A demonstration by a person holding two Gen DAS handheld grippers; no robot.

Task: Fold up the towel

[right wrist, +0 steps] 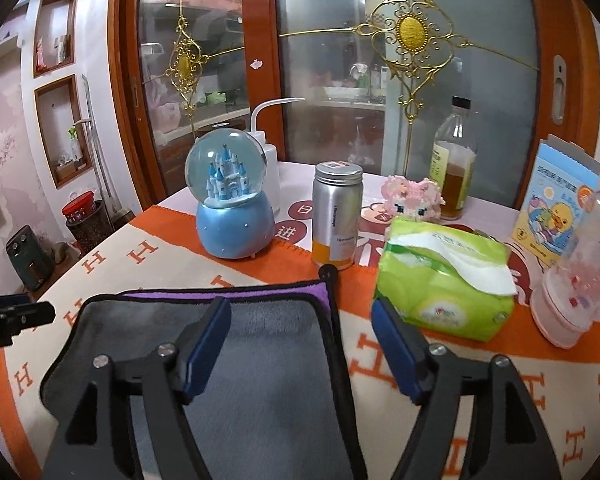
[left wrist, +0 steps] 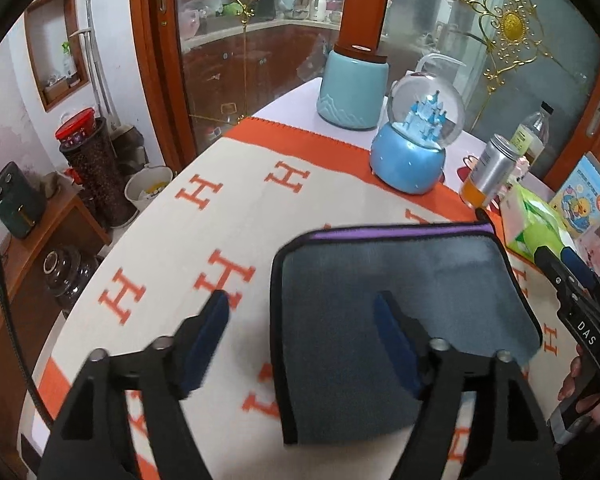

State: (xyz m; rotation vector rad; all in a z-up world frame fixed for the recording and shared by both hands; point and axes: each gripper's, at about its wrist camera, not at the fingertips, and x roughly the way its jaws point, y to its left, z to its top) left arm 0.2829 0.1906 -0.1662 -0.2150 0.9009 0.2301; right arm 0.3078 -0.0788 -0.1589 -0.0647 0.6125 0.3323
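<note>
The towel [left wrist: 400, 320] is grey w/ a black border and lies folded flat on the table cloth [left wrist: 172, 240], which is cream w/ orange H letters and an orange border. A purple layer shows under it along the far edge. In the right wrist view the towel [right wrist: 268, 360] sits toward the near side of the table, and its far right corner is near the green tissue pack [right wrist: 444, 284].

The left gripper [left wrist: 302, 340] is above the towel's left edge, jaws wide apart, nothing between them; its right finger is over the grey fabric, its left finger over the cloth. The right gripper [right wrist: 300, 344] is also wide apart and holds nothing; its left finger is over the towel, its right finger over the cloth, near the tissue pack. I cannot tell if the pads touch the fabric.

At the far edge of the table stand a blue snow globe [right wrist: 230, 200], a silver can [right wrist: 337, 216], a glass bottle [right wrist: 454, 160] and a light blue jar [left wrist: 352, 88].
</note>
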